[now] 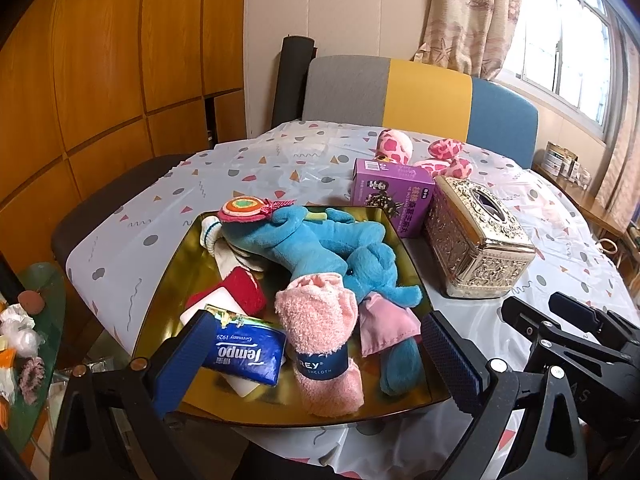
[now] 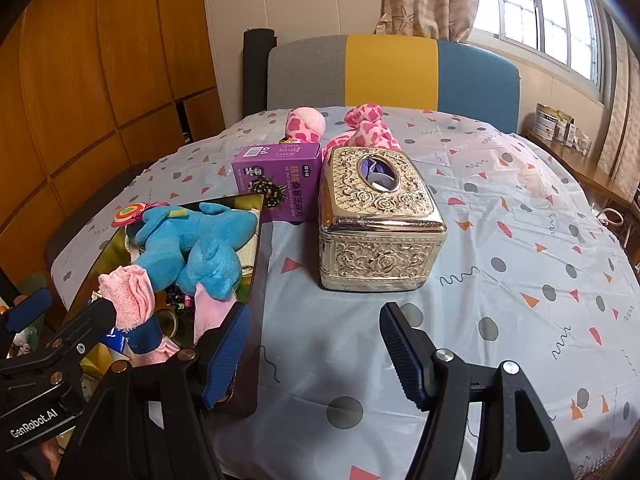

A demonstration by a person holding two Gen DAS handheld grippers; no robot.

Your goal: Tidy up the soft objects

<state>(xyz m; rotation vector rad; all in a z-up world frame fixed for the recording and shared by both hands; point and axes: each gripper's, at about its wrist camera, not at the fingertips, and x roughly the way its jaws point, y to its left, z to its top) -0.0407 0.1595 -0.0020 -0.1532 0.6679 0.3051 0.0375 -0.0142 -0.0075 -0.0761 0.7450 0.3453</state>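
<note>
Seen from the left wrist: at 9 o'clock of the table (image 1: 132, 224), a green glass side stand (image 1: 44, 300) with small clutter. At centre, a gold square tray (image 1: 168, 280) heaped with soft things: lollipop plush (image 1: 244, 210) at its 11 o'clock corner, blue plush toy (image 1: 316, 244) sprawled across the middle, red sponge (image 1: 240, 290) at 8 o'clock, Tempo tissue pack (image 1: 244, 354) at 7 o'clock, rolled pink washcloth (image 1: 320, 332) at 6 o'clock, small pink pouch (image 1: 384, 326) at 5 o'clock under the blue plush. Left hand-held gripper (image 1: 316, 360) released, blue pads spread wide over the tray's near edge, nothing pinched between. At 1 o'clock of the tray, a purple box (image 1: 390, 196), just beside a silver embossed tissue box (image 1: 476, 240) at 3 o'clock. Behind the purple box, at 12 o'clock, a pink spotted plush (image 1: 420, 152) lying on the table outside the tray. Beyond, a grey, yellow and blue chair back (image 1: 424, 96).

Seen from the right wrist: tray at 9 o'clock, tissue box at 12 o'clock. Right hand-held gripper (image 2: 314, 356) released, pads well apart above bare patterned tablecloth (image 2: 520, 240), grasping nothing.
</note>
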